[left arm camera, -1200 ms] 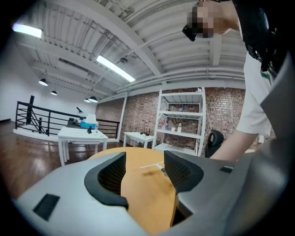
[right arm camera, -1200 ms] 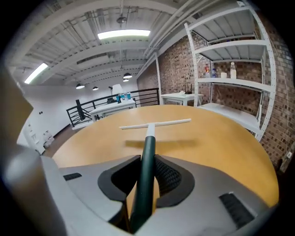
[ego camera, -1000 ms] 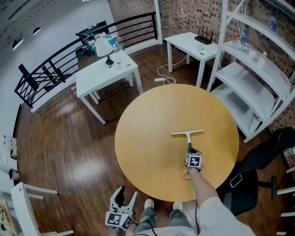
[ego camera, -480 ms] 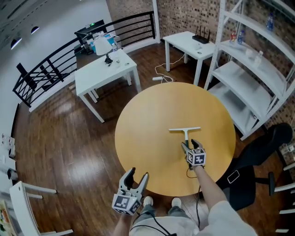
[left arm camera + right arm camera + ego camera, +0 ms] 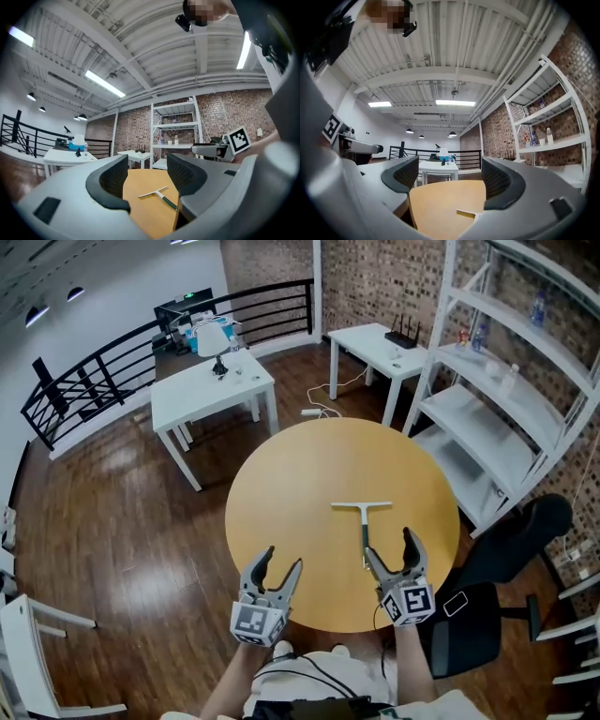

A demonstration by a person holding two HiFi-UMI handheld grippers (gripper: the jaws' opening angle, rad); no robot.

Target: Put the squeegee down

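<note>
The squeegee [image 5: 363, 519] lies flat on the round wooden table [image 5: 300, 474], white blade away from me and dark handle toward me. It also shows in the left gripper view, squeegee [image 5: 157, 192], and its blade end in the right gripper view, squeegee [image 5: 465, 214]. My right gripper [image 5: 388, 546] hovers over the table's near edge, just beyond the handle's end. Its jaws are opening and nothing is between them. My left gripper [image 5: 282, 559] hangs beside it at the left, open and empty. Both point level across the table.
White shelving [image 5: 525, 381] stands right of the table, a black office chair [image 5: 511, 549] at the near right. Two white tables [image 5: 211, 385] [image 5: 380, 343] stand farther back, in front of a black railing [image 5: 112, 381]. A cable [image 5: 323, 404] lies on the wooden floor.
The right gripper let go of the squeegee handle, opened and rose off the table toward me. The left gripper came up from below the table's edge. The squeegee stayed flat.
</note>
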